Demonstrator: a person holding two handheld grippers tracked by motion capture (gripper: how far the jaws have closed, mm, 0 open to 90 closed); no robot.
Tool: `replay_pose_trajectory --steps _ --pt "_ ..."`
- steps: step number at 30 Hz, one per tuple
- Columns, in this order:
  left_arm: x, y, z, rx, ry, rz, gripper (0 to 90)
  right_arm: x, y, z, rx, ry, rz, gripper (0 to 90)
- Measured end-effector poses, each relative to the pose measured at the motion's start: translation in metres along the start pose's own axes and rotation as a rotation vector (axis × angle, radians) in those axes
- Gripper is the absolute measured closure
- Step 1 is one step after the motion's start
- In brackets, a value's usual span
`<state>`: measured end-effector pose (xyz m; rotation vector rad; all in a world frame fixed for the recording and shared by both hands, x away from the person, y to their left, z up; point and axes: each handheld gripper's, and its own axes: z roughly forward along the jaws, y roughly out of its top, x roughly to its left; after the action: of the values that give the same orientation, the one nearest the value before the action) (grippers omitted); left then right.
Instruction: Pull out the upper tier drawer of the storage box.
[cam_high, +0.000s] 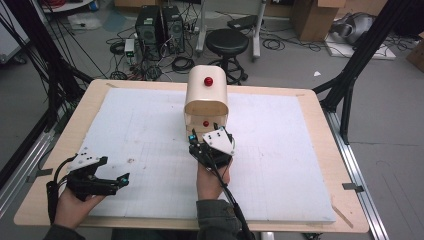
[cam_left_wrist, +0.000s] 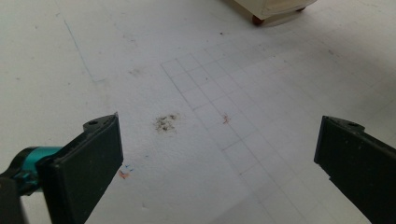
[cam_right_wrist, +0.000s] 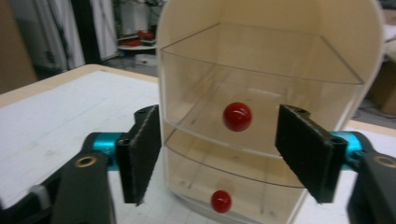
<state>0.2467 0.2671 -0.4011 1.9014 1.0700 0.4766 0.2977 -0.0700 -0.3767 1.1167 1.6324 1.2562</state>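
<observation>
Drawer work at table centre: small cream plastic drawer cabinet with arched top (cam_high: 206, 102) stands on the white gridded foam board (cam_high: 125, 125), two clear plastic drawers in its front, each with a red ball knob, plus another red ball knob on its top (cam_high: 208, 81). Right gripper (cam_right_wrist: 219, 154) sits right at the cabinet front, jaws part-way open and bracketing the upper drawer's red knob (cam_right_wrist: 236, 116); pads not touching it, nothing held. Lower drawer's red knob (cam_right_wrist: 221, 200) shows below, between the jaws' lower edges. Left gripper (cam_high: 117, 181) rests at near-left of board, well apart from cabinet, jaws wide open over bare board, holding nothing. Handling guess: cabinet looks light hollow plastic, likely to skid or tip on the board if the drawer is tugged hard; clear drawer walls (cam_right_wrist: 261, 70) stiff but thin, brittle-looking. Knob is small, round, glossy, so slippery; best hold is pads square on either side of the ball at its widest part, centred, then a straight level pull. Left gripper could brace the cabinet body if it slides. Around: board has pencil grid, a dark smudge (cam_left_wrist: 166, 123) and small red marks, none in the way. Floor behind holds black stool (cam_high: 227, 42), computer towers (cam_high: 159, 25), cables, cardboard boxes, all clear of the work. Path to knob is unobstructed
</observation>
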Motion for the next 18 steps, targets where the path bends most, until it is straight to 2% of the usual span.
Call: replay_pose_trajectory --steps 1,2,3,7,9,10,18 --pt "0.0 0.0 0.0 -0.002 0.001 -0.001 1.7 0.0 0.0 0.0 0.0 0.0 0.0 35.2" --pt "0.0 0.0 0.0 -0.002 0.001 -0.001 1.7 0.0 -0.001 0.002 -0.006 -0.024 -0.002 39.7" --pt "0.0 0.0 0.0 -0.002 0.001 -0.001 1.7 0.0 -0.001 0.002 -0.006 -0.024 -0.002 39.7" --pt "0.0 0.0 0.0 -0.003 0.0 -0.004 1.7 0.003 -0.004 0.007 0.006 -0.06 -0.003 49.1" --pt "0.0 0.0 0.0 -0.001 -0.001 -0.001 1.8 0.004 -0.005 0.008 0.0 -0.066 -0.008 50.8" --pt "0.0 0.001 0.0 -0.002 -0.002 0.001 1.7 0.007 -0.005 0.008 -0.016 -0.084 -0.022 55.6" --pt "0.0 0.001 0.001 -0.004 -0.003 0.0 1.7 0.008 -0.007 0.012 -0.021 -0.117 -0.029 66.4"
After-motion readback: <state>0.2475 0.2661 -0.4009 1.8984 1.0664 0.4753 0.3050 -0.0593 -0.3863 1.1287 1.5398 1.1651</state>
